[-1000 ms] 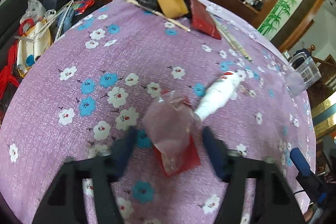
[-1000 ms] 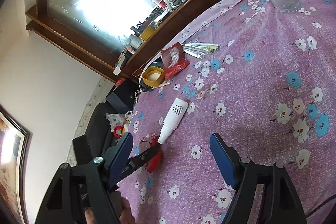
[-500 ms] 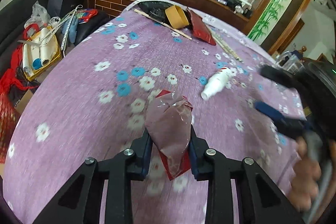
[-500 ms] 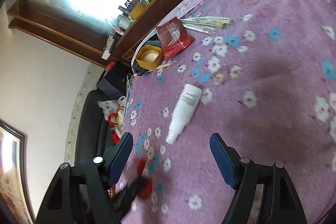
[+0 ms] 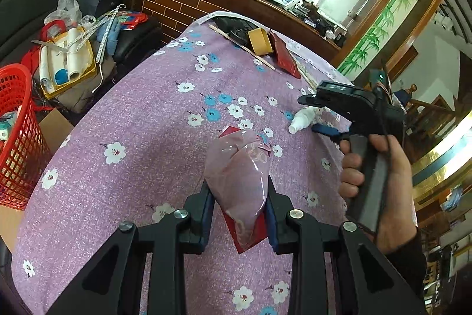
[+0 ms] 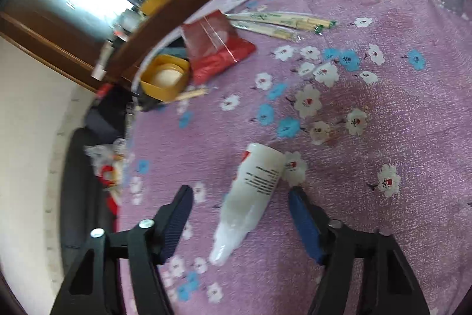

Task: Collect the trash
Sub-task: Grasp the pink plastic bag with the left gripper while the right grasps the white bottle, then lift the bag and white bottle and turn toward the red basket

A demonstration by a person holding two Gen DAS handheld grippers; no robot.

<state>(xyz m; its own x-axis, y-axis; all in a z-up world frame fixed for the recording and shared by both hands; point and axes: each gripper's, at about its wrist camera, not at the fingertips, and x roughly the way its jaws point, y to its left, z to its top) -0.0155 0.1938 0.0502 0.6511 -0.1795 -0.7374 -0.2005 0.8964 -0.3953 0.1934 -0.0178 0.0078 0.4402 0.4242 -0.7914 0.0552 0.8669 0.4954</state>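
Blue pads of the left gripper (image 5: pixel 238 204) press from both sides on a crumpled clear plastic wrapper (image 5: pixel 237 176), jaws nearly closed with only the wrapper's thickness between them; the wrapper stands up at lower centre of the left wrist view, and a red packet (image 5: pixel 247 235) shows behind its lower end and at its top corner. The right gripper (image 6: pixel 240 222) has its jaws about half open and closing, with a white bottle (image 6: pixel 253 191) lying between them at lower centre of the right wrist view (the pads are not yet touching it; a gap shows on each side). That bottle lies on its side on the purple floral tablecloth (image 6: pixel 383 114), nozzle toward the camera, black print on its body and a small red mark near its base.

Toward the upper left of the right wrist view sit a yellow round container (image 6: pixel 165 78), a red snack bag (image 6: pixel 218 49) and wrapped chopsticks (image 6: pixel 280 22), well apart from the bottle. In the left wrist view a hand (image 5: pixel 380 182) grips the other gripper's handle at right, and a red mesh basket (image 5: pixel 17 138) stands off the table at the left edge.
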